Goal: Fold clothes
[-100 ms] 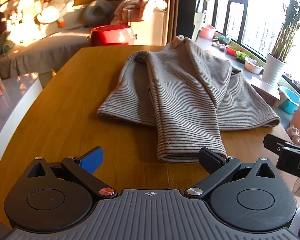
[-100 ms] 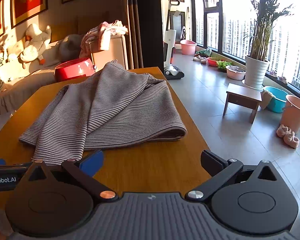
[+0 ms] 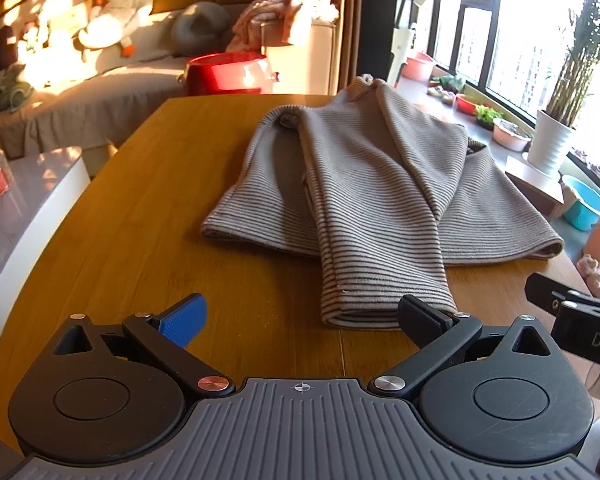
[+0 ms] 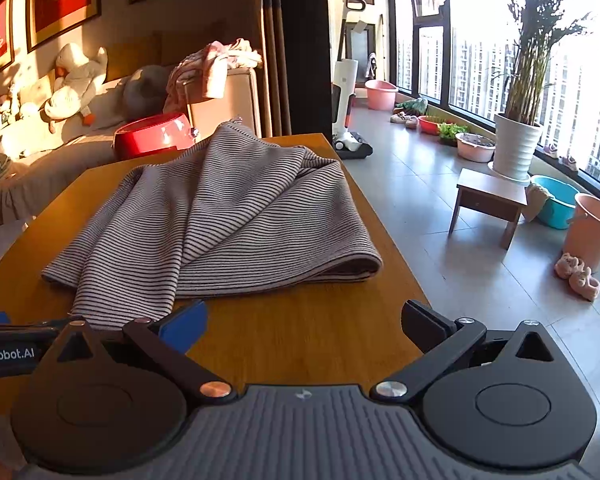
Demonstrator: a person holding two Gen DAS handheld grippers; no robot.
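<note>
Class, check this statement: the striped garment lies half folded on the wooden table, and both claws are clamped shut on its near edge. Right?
Not quite. The striped garment does lie half folded on the wooden table, but both the left claw and the right claw are open, gripping nothing, as each wrist view shows.

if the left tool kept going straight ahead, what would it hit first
Most likely the near folded end of the striped sweater, lying on the wooden table just ahead of the open left tool.
</note>
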